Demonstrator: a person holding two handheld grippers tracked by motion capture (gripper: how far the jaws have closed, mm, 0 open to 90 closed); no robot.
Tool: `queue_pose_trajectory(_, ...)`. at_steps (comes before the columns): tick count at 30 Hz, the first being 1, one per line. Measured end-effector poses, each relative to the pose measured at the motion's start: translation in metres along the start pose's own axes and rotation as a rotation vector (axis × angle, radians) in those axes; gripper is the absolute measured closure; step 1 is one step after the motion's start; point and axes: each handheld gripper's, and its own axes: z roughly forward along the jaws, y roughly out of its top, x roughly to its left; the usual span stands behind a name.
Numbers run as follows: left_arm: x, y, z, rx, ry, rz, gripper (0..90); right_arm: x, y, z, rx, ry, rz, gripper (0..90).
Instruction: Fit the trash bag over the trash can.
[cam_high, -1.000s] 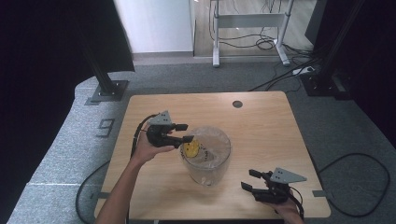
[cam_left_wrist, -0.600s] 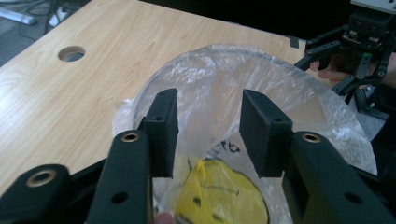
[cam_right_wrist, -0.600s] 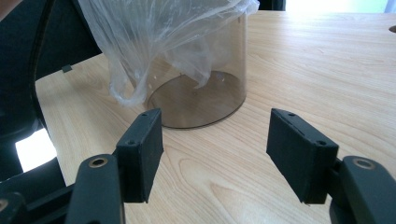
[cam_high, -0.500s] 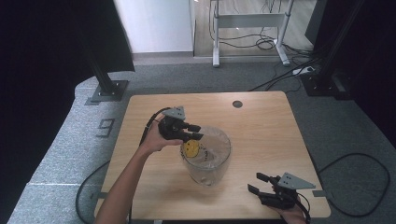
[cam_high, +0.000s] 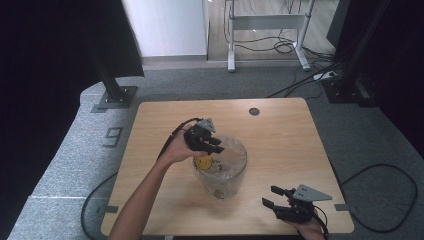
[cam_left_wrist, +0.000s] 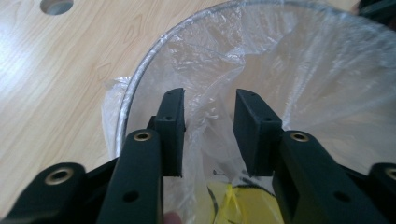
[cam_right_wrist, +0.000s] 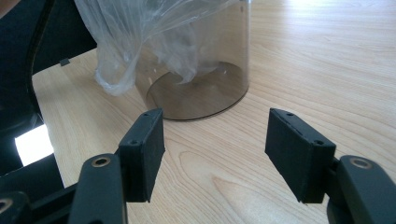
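Observation:
A clear round bin (cam_high: 226, 176) lined with a thin plastic bag (cam_left_wrist: 303, 70) stands mid-table. My left gripper (cam_high: 219, 146) hovers over the bin's near-left rim (cam_left_wrist: 140, 70), pointing into the opening. Its jaws have just been closing and now stand apart, with only bag film seen in the gap of the left gripper (cam_left_wrist: 210, 126). A yellow thing (cam_high: 204, 161) sits just under it; in the left gripper view the yellow thing (cam_left_wrist: 233, 205) shows low behind the film. My right gripper (cam_high: 271, 197) rests open near the table's front right, facing the bin (cam_right_wrist: 210, 70).
The wooden table (cam_high: 280, 130) has a round cable hole (cam_high: 254, 111) at the back. Loose bag film (cam_right_wrist: 121, 56) hangs down the bin's outer wall. Black stand feet (cam_high: 116, 95) and cables (cam_high: 380, 175) lie on the grey floor around the table.
The left gripper has moved right, from beside the bin to over its rim, the yellow thing coming along beneath it. The right gripper has barely shifted.

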Motion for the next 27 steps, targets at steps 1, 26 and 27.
queue_pose_trajectory(1,-0.001,0.003,0.001,0.008,0.007,0.002,61.9,0.0,0.0,0.001,0.001,0.001,-0.002,36.9)
queue_pose_trajectory(26,-0.002,0.012,-0.015,-0.05,-0.103,0.008,59.1,0.002,-0.001,0.001,0.003,0.009,-0.004,37.0)
queue_pose_trajectory(27,-0.005,0.015,-0.013,-0.053,-0.121,0.021,58.8,0.002,-0.001,0.001,0.003,0.009,-0.006,37.0)
